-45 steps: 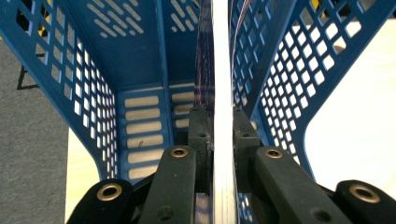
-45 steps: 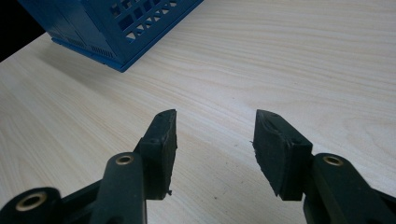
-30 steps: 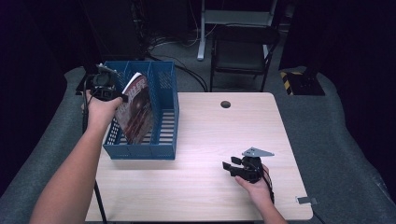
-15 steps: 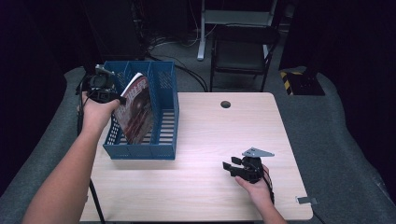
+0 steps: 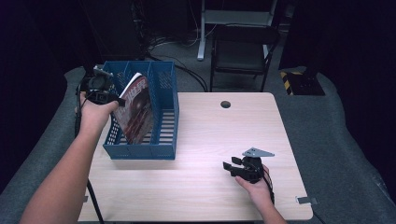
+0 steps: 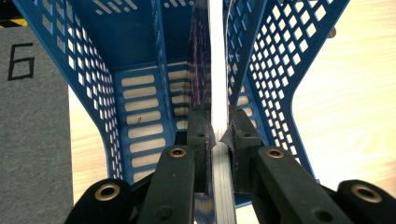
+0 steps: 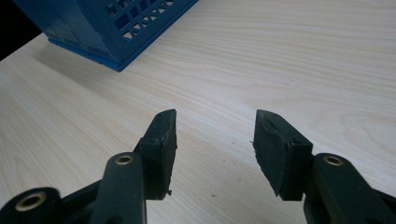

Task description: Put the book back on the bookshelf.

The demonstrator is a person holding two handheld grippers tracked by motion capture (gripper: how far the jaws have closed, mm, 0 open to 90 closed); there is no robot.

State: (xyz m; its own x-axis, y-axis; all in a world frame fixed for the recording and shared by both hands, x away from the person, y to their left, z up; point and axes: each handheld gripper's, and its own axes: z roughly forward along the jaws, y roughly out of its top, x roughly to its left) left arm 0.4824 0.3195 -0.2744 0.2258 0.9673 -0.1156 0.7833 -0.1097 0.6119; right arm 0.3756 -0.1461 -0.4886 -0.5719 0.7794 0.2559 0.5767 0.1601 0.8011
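**A:** High view first: where is the thin glossy magazine with the dark red cover [image 5: 136,110] to be found?

**B:** It is seen standing tilted in the blue perforated plastic file organiser [image 5: 164,122], at the left of the pale wood-grain desk [image 5: 205,140]. Its lower edge is down inside a compartment, while its top edge is clamped in the left claw [image 5: 117,99]. In the left gripper view the magazine [image 6: 218,70] is met edge-on, a white strip of page edges pinched between the two black pads, which are clenched tight on it.

**B:** Which compartment is not clear from above.

**A:** How is it expected to handle?

**B:** It is judged light and limp. Being thin, it will probably bow or sag if held by one corner only, and the glossy cover may slide between the pads. A grip close to the spine or at the middle of the top edge would be steadier, with the pages kept together so none fan out against the divider [image 6: 161,70].

**A:** And its looks?

**B:** A dark red and brownish cover with pale lettering near the top is made out; the print is too small to be read.

**A:** What of the other hand?

**B:** The right claw [image 5: 232,166] rests low over the desk near the front edge, well apart from the organiser. In the right gripper view its pads [image 7: 164,135] stand released, with nothing between them but bare wood.
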